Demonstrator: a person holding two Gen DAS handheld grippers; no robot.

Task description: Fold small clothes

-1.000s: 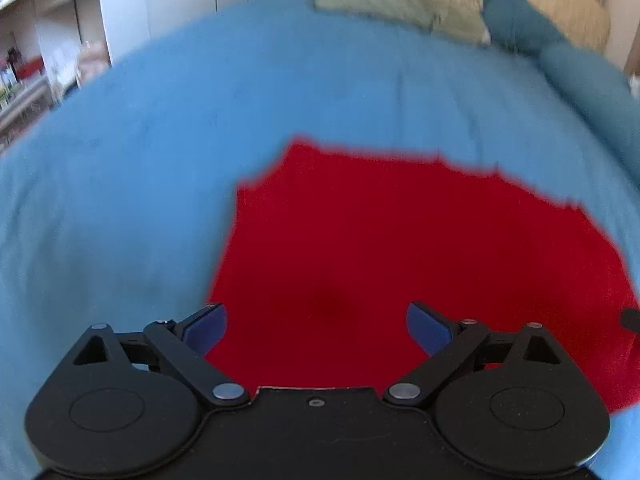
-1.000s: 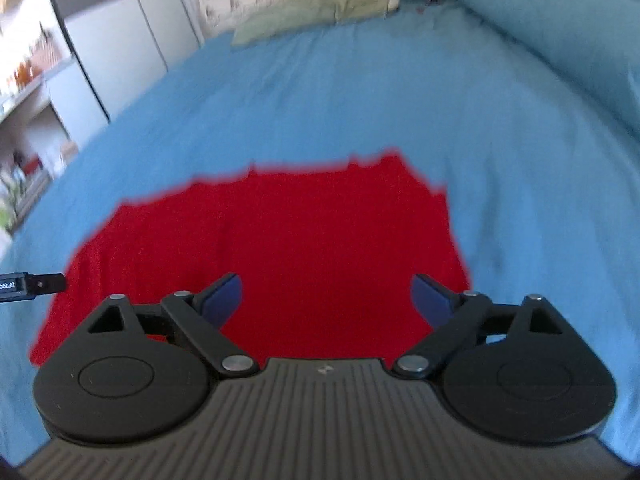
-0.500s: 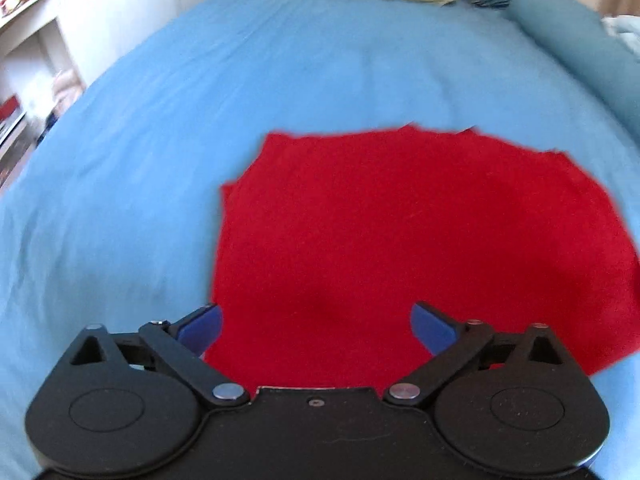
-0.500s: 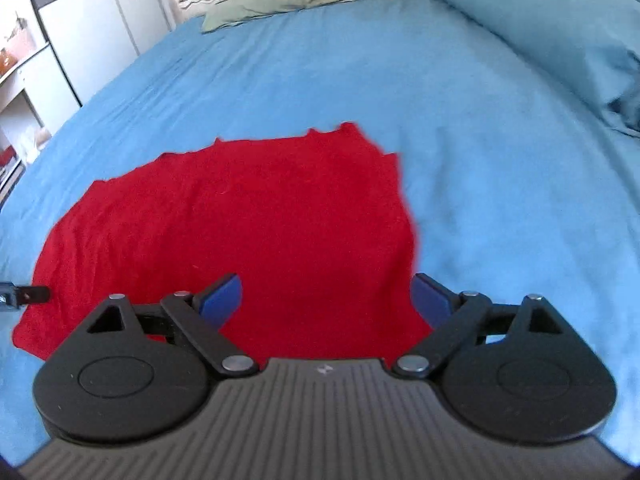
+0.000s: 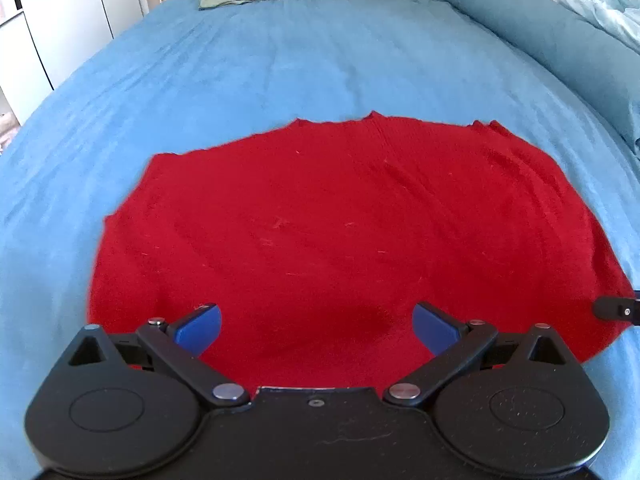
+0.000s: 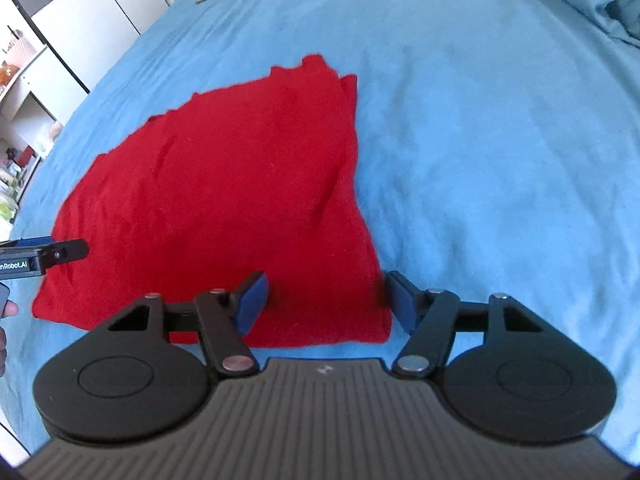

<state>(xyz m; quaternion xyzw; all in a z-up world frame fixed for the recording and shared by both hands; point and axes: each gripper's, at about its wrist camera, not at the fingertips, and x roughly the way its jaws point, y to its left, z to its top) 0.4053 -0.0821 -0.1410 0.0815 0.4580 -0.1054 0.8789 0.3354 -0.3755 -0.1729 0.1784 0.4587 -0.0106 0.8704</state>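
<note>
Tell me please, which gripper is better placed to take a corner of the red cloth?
Probably the right gripper: its open jaws straddle the near corner of the red cloth. The left gripper is open over the cloth's middle.

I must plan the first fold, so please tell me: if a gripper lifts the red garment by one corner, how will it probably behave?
The red garment will probably be floppy: it lies flat with soft ripples on the blue bedsheet, so the rest should hang down. It looks like knit fabric, so likely light and not slippery. The right gripper is open around its near corner; a pinch there may take several layers.
</note>
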